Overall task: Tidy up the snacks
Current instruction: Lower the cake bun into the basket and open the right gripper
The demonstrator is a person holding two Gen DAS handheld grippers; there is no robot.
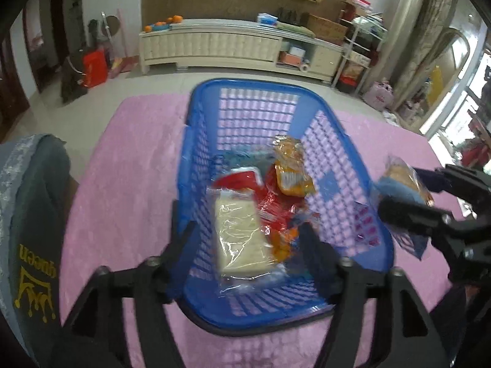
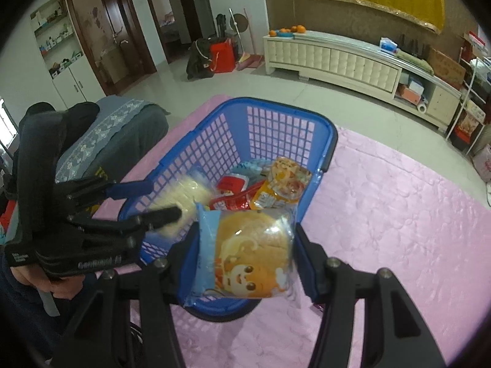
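A blue plastic basket (image 1: pixel 196 141) (image 2: pixel 331 141) stands on a pink cloth. Inside lie a clear-wrapped pale cracker pack (image 1: pixel 239 233) (image 2: pixel 187 196), a red packet (image 1: pixel 276 205) (image 2: pixel 233 202), an orange packet (image 1: pixel 291 168) (image 2: pixel 282 184) and a light blue packet. My left gripper (image 1: pixel 245 242) is open over the near end of the basket, with the cracker pack loose between its fingers. My right gripper (image 2: pixel 245 245) is shut on a wrapped bun (image 2: pixel 251 251) (image 1: pixel 402 184), held at the basket's near right rim.
The pink cloth (image 1: pixel 129 159) (image 2: pixel 399 220) covers the surface around the basket. A grey-blue cushion (image 1: pixel 27 214) (image 2: pixel 107 141) lies to the left. A white cabinet (image 1: pixel 214 49) stands against the far wall, across bare floor.
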